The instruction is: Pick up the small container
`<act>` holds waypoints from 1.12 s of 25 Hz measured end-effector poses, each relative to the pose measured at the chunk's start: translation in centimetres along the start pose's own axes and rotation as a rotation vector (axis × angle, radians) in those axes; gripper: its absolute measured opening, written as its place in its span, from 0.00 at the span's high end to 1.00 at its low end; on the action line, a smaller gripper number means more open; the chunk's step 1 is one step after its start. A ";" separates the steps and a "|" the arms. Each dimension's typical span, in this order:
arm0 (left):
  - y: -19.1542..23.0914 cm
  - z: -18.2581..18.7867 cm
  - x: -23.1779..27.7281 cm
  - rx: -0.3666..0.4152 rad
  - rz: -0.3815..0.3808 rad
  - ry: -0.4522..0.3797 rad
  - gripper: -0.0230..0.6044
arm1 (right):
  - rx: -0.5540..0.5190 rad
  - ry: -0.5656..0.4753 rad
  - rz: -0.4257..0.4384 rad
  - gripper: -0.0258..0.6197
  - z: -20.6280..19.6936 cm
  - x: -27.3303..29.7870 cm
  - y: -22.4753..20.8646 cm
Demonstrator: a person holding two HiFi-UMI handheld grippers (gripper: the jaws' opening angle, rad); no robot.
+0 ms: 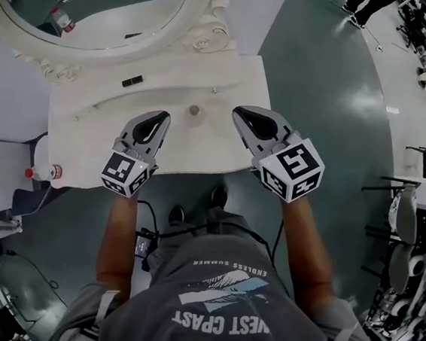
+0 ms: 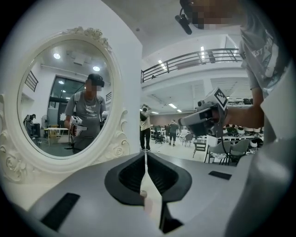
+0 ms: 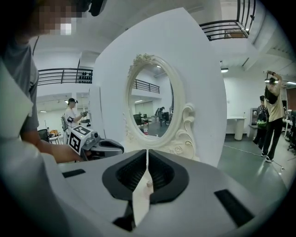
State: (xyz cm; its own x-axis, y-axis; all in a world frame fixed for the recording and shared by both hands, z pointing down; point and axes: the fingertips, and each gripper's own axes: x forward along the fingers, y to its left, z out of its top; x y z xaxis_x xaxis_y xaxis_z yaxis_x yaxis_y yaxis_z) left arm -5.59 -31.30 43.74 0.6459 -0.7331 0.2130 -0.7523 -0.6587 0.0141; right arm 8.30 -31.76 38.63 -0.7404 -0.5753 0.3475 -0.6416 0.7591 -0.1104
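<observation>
**Operator:** Report task progress.

**Technician:** No part of the pickup is done. The small container [image 1: 194, 111] stands on the white table [image 1: 88, 134], near its middle and in front of the oval mirror [image 1: 94, 2]. It lies between the two gripper tips and a little beyond them. Neither gripper touches it.

**Operator:** Report gripper condition.

**Technician:** The left gripper [image 1: 160, 117] has its jaws pressed together with nothing between them. The right gripper [image 1: 242, 117] likewise has its jaws meeting at the tips and carries nothing. Both hang over the front part of the table, pointed towards the mirror and angled slightly down.

**Operator:** List the remaining steps.

**Technician:** As judged from this position, every step is left. One gripper has to part its jaws, come down round the container, close on it, and raise it clear of the table. The container is small and sits low, so the jaws probably have to come close to the tabletop before closing.
</observation>
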 end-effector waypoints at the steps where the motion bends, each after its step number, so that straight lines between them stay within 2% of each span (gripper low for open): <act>1: 0.0 -0.4 0.5 -0.004 -0.002 0.004 0.93 | 0.003 0.005 -0.004 0.91 -0.3 -0.1 -0.4; 11: 0.5 -4.4 4.3 -0.035 -0.022 0.050 0.91 | 0.042 0.050 -0.052 0.90 -2.9 -1.2 -3.3; 28: 0.7 -12.1 9.6 -0.088 -0.058 0.136 0.63 | 0.120 0.116 -0.115 0.89 -7.3 -2.0 -5.2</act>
State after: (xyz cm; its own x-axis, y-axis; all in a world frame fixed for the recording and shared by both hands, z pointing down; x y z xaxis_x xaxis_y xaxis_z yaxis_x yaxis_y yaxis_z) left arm -1.49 -36.73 57.56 0.6696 -0.6605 0.3398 -0.7264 -0.6777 0.1141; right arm 14.55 -32.32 45.34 -0.6375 -0.6120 0.4680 -0.7449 0.6448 -0.1714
